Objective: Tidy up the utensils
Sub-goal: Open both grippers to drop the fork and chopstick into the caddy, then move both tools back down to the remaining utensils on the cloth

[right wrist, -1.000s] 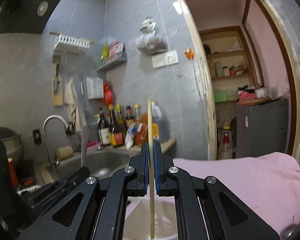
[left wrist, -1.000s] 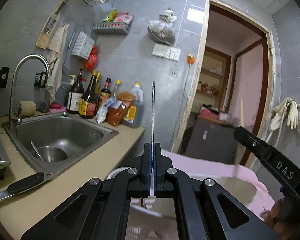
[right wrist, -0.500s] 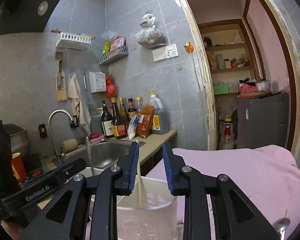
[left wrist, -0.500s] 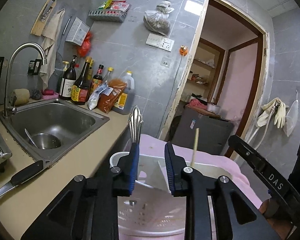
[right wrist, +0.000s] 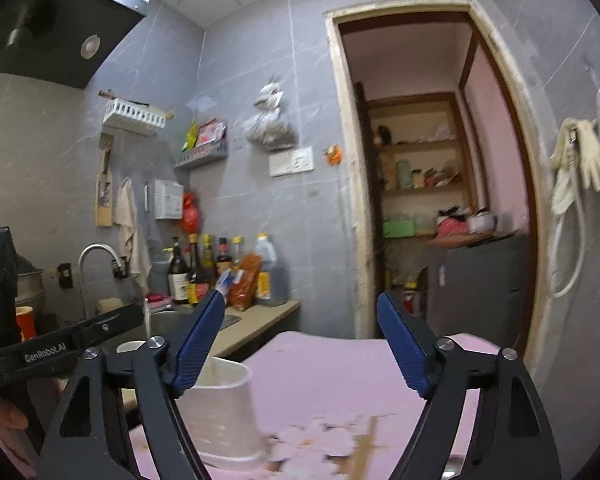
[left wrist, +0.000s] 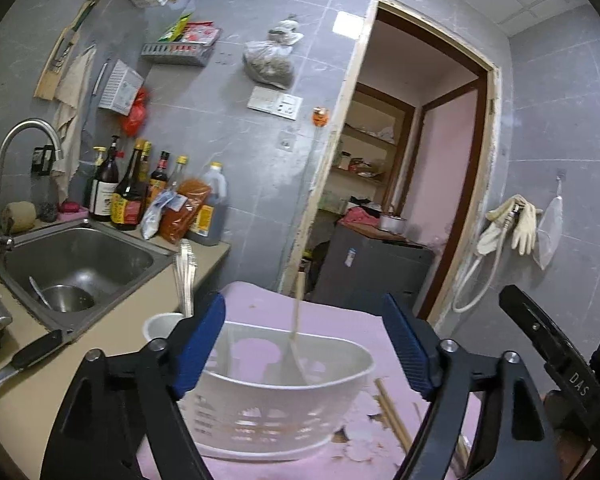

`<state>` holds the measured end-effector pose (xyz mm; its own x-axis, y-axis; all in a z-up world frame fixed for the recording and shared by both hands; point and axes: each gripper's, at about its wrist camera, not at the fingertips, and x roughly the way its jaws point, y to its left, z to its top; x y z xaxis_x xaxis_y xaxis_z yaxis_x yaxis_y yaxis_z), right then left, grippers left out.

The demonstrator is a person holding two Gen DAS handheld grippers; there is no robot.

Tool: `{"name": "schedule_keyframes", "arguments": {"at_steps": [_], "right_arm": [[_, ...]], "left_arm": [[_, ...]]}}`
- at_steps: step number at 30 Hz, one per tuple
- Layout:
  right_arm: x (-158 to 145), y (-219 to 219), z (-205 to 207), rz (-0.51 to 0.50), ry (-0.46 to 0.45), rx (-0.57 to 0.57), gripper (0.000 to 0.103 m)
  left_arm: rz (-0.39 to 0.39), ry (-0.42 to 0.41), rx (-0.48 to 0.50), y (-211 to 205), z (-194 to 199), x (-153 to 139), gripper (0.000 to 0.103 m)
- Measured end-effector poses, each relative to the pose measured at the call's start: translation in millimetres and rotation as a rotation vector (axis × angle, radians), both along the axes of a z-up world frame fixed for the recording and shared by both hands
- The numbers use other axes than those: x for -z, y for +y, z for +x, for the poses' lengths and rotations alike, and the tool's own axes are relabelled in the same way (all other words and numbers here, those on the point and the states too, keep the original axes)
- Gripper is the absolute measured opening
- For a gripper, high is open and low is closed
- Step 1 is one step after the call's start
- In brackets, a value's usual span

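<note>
A white slotted utensil holder (left wrist: 284, 392) stands on the pink cloth. A wooden chopstick (left wrist: 296, 316) leans upright in it, and a metal utensil handle (left wrist: 186, 276) sticks up from its left end. My left gripper (left wrist: 304, 300) hangs just behind the holder, its jaws opening wide, and no pad touches anything. My right gripper (right wrist: 300, 300) is also opening, with nothing between its blue pads (right wrist: 198, 340). The holder (right wrist: 224, 412) sits low and left of it. Each gripper shows at the edge of the other's view, the right gripper (left wrist: 556, 360) and the left gripper (right wrist: 72, 348).
Loose chopsticks (left wrist: 392, 412) lie on the pink cloth (left wrist: 340, 308) right of the holder. To the left are a steel sink (left wrist: 80, 256), sauce bottles (left wrist: 132, 196) and a knife (left wrist: 28, 356) on the counter. A doorway with a dark cabinet (left wrist: 372, 264) lies ahead.
Both grippers opened from shut. The left let go of the metal utensil and the right let go of the chopstick; both now stand in the holder. Both grippers drew back and rose.
</note>
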<state>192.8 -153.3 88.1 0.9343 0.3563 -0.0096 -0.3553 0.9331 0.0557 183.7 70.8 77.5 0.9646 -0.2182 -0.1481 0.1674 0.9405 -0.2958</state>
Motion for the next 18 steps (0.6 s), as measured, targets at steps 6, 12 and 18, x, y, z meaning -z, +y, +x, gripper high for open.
{"name": "schedule_keyframes", "arguments": {"at_steps": [6,12,18], "right_arm": [[4,-37,-16,-0.007,0.008,0.06,0.103],[15,-68,-29,-0.033,0.031,0.115,0.103],[31,-92,-29,-0.072,0.111,0.16,0.103]], "left_arm": [[0.002,0.0,0.062,-23,-7,-1,0.1],[0.059,0.017,0.13,-53,-11,5,0.1],[0.109,0.109,0.218,-81,-4,21,0.1]]}}
